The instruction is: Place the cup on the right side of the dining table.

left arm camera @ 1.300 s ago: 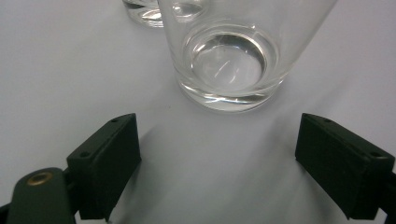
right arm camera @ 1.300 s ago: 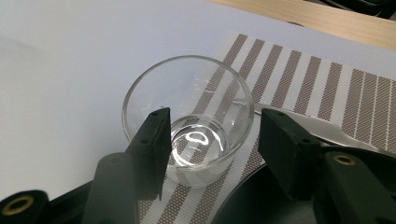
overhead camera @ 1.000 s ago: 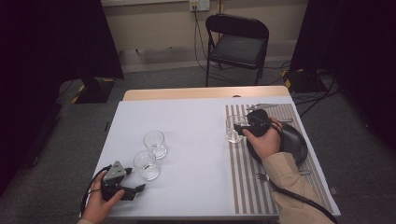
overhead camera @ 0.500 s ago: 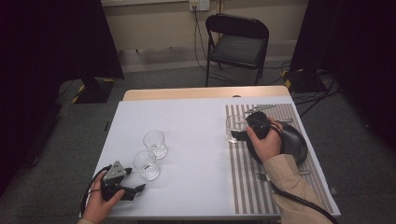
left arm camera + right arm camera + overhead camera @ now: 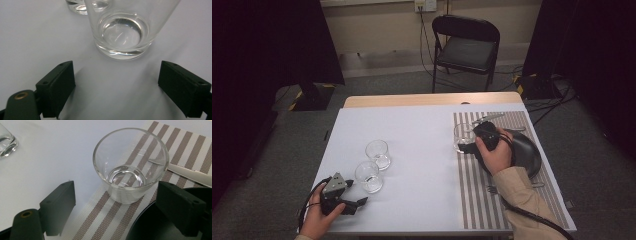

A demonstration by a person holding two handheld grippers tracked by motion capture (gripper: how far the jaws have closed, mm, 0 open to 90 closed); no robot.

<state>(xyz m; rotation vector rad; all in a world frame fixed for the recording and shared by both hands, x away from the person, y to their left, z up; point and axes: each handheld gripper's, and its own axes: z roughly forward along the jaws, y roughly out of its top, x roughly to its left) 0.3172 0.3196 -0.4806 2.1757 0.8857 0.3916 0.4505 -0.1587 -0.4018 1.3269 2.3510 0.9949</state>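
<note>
Three clear glasses stand on the white table top (image 5: 422,150). One glass (image 5: 461,136) (image 5: 131,165) stands upright on the left part of the striped placemat (image 5: 472,190). My right gripper (image 5: 466,146) (image 5: 115,191) is at that glass; its jaws have just been opening and now stand open, with the glass just beyond their tips and neither pad on it. The other two glasses (image 5: 378,154) (image 5: 369,176) stand side by side at the left. My left gripper (image 5: 358,205) (image 5: 116,72) rests low near the front edge, open, with the nearer glass (image 5: 122,32) just ahead of its jaws.
A black plate (image 5: 528,155) (image 5: 147,227) lies on the placemat under my right hand. A metal utensil (image 5: 488,119) (image 5: 192,173) lies beyond the glass. A folding chair (image 5: 467,47) stands behind the table.
</note>
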